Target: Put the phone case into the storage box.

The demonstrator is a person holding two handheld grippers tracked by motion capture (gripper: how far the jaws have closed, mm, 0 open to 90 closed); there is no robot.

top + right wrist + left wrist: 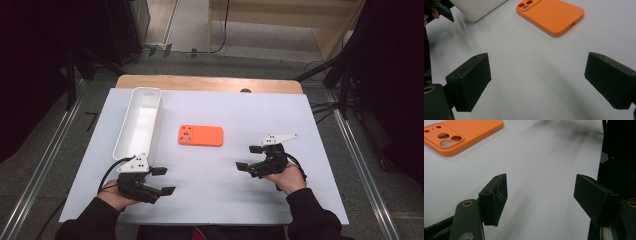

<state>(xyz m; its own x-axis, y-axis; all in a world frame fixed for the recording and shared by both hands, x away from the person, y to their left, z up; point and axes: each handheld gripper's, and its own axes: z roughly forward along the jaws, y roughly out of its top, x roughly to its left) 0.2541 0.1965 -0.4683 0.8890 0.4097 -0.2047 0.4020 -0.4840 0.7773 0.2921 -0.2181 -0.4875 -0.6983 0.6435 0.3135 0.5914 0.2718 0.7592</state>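
An orange phone case (201, 135) lies flat in the middle of the white table (210, 200), camera holes at its left end. It appears at the top left of the left gripper view (456, 133) and at the top of the right gripper view (551, 15). My left gripper (163, 180) rests near the front left of the table, jaws open and nothing between them (540, 195). My right gripper (248, 157) sits at the front right, jaws wide open over bare table (537, 77). Both point inward toward the case, and neither touches it.
A long white rectangular tray (140, 122) lies along the table's left side, just behind my left gripper; its corner shows in the right gripper view (477, 8). A wooden strip (210, 83) borders the table's far edge. Dark stands and cables surround the table.
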